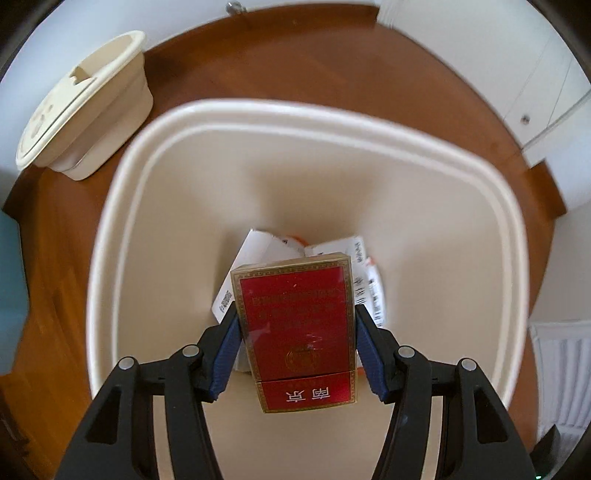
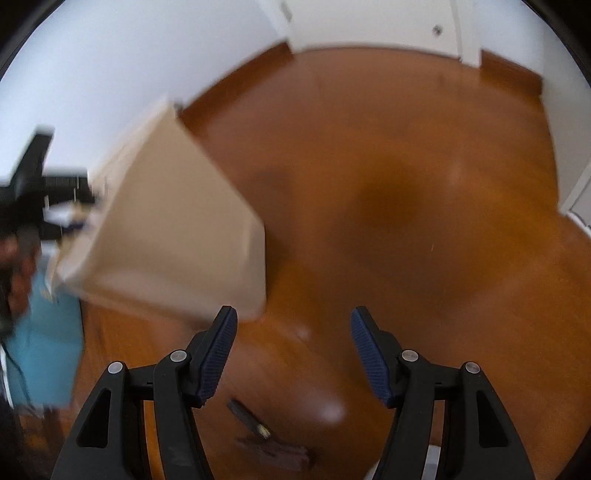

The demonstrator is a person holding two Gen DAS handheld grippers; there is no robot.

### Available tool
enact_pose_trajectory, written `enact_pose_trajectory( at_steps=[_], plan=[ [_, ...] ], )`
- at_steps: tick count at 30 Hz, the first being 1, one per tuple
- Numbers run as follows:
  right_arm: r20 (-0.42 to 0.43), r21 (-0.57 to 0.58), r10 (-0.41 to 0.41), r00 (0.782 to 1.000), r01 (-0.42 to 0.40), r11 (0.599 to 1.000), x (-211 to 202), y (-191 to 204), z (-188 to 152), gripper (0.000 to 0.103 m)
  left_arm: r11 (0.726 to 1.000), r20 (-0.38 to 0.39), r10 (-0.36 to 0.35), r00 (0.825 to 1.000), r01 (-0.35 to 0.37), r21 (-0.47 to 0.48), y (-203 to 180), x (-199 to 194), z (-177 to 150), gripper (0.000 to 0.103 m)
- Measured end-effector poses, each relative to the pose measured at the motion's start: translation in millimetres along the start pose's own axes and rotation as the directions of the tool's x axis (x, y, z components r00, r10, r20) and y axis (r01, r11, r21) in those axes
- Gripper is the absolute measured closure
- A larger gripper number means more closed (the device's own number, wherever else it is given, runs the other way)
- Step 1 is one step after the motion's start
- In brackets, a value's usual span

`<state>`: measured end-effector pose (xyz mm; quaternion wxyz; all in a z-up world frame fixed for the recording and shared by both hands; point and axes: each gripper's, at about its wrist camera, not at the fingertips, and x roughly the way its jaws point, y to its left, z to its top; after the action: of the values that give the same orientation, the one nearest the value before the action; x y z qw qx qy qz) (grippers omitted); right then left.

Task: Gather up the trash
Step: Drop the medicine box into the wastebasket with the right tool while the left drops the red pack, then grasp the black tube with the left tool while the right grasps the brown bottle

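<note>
My left gripper (image 1: 295, 321) is shut on a red and gold cigarette pack (image 1: 297, 328) and holds it over the open mouth of a cream waste bin (image 1: 122, 236). White crumpled paper scraps (image 1: 266, 247) lie at the bin's bottom, partly hidden by the pack. My right gripper (image 2: 293, 326) is open and empty above the wooden floor (image 2: 406, 221). The bin's outer side (image 2: 177, 229) shows blurred at the left of the right wrist view, with my left gripper (image 2: 33, 184) beyond it. A small dark stick-like item (image 2: 247, 417) lies on the floor below the right gripper.
The bin's cream lid (image 1: 81, 107) lies on the floor at the upper left beside the bin. White walls and a brown skirting board (image 1: 295, 18) ring the floor. A teal object (image 2: 44, 350) stands at the left. A white radiator (image 1: 561, 376) is at the right.
</note>
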<state>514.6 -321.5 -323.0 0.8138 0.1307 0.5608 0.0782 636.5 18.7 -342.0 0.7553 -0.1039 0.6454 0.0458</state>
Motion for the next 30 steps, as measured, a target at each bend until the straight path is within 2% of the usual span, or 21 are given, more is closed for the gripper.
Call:
enact_pose_trajectory(
  at_steps=[2,4,6,7,9,11,12,14,16,20,21,23,25,26,27,28,29,30],
  plan=[
    [-0.072,-0.031,0.023,0.997,-0.025,0.999,18,-1,-13,0.036,1.000,-0.019,0.027,0.999,-0.027,0.009,-4,4,4,0.045],
    [-0.135,-0.084,0.042,0.990,-0.054,0.995,33,2,-30,0.036,0.999,-0.001,0.031,1.000,-0.031,0.017,-6,-1,4,0.044],
    [-0.197,-0.182,0.048,0.979,-0.084,0.980,45,11,-49,0.036,1.000,0.033,0.013,0.999,-0.014,0.025,-6,-10,1,0.043],
    [-0.222,-0.261,0.049,0.974,-0.108,0.959,48,20,-63,0.036,1.000,0.051,-0.004,0.999,0.002,0.025,-2,-16,-2,0.043],
    [-0.255,-0.405,0.072,0.964,-0.174,0.898,49,37,-85,0.036,0.998,0.099,-0.045,0.994,0.040,0.056,-1,-36,-15,0.043],
    [-0.313,-0.545,0.071,0.947,-0.240,0.803,54,55,-112,0.036,0.989,0.149,-0.122,0.981,0.109,0.096,6,-60,-41,0.043],
    [-0.331,-0.626,0.046,0.943,-0.256,0.737,57,63,-128,0.036,0.985,0.162,-0.145,0.976,0.127,0.118,7,-68,-51,0.043],
    [-0.340,-0.722,-0.006,0.940,-0.257,0.643,66,70,-150,0.036,0.976,0.185,-0.174,0.967,0.144,0.166,3,-84,-81,0.043],
    [-0.347,-0.780,-0.063,0.936,-0.251,0.573,77,73,-167,0.036,0.968,0.198,-0.188,0.962,0.147,0.205,4,-94,-114,0.042],
    [-0.373,-0.843,-0.133,0.918,-0.275,0.462,96,77,-194,0.036,0.976,0.166,-0.167,0.972,0.138,0.169,22,-81,-162,0.042],
    [-0.366,-0.866,-0.158,0.917,-0.273,0.418,100,79,-203,0.036,0.983,0.145,-0.136,0.980,0.115,0.144,25,-70,-174,0.042],
    [-0.355,-0.889,-0.189,0.916,-0.268,0.371,106,79,-209,0.036,0.989,0.079,-0.117,0.990,0.110,0.095,29,-48,-193,0.042],
    [-0.347,-0.903,-0.220,0.912,-0.260,0.343,114,79,-215,0.038,0.992,0.026,-0.110,0.994,0.108,0.061,29,-25,-209,0.042],
    [-0.336,-0.910,-0.208,0.919,-0.259,0.325,114,79,-216,0.042,0.995,-0.004,-0.090,0.996,0.090,0.042,28,-11,-217,0.042],
    [-0.335,-0.909,-0.204,0.920,-0.258,0.328,114,80,-216,0.044,0.995,-0.028,-0.094,0.995,0.094,0.023,28,-1,-221,0.042],
    [-0.334,-0.906,-0.203,0.920,-0.255,0.337,114,81,-213,0.051,0.994,-0.056,-0.107,0.993,0.106,-0.009,29,10,-224,0.042],
    [-0.333,-0.905,-0.200,0.922,-0.252,0.342,113,80,-212,0.067,0.992,-0.077,-0.112,0.991,0.107,-0.060,32,20,-227,0.042],
    [-0.341,-0.899,-0.193,0.920,-0.259,0.353,112,78,-209,0.070,0.989,-0.089,-0.116,0.989,0.106,-0.104,35,28,-229,0.042]
  ],
)
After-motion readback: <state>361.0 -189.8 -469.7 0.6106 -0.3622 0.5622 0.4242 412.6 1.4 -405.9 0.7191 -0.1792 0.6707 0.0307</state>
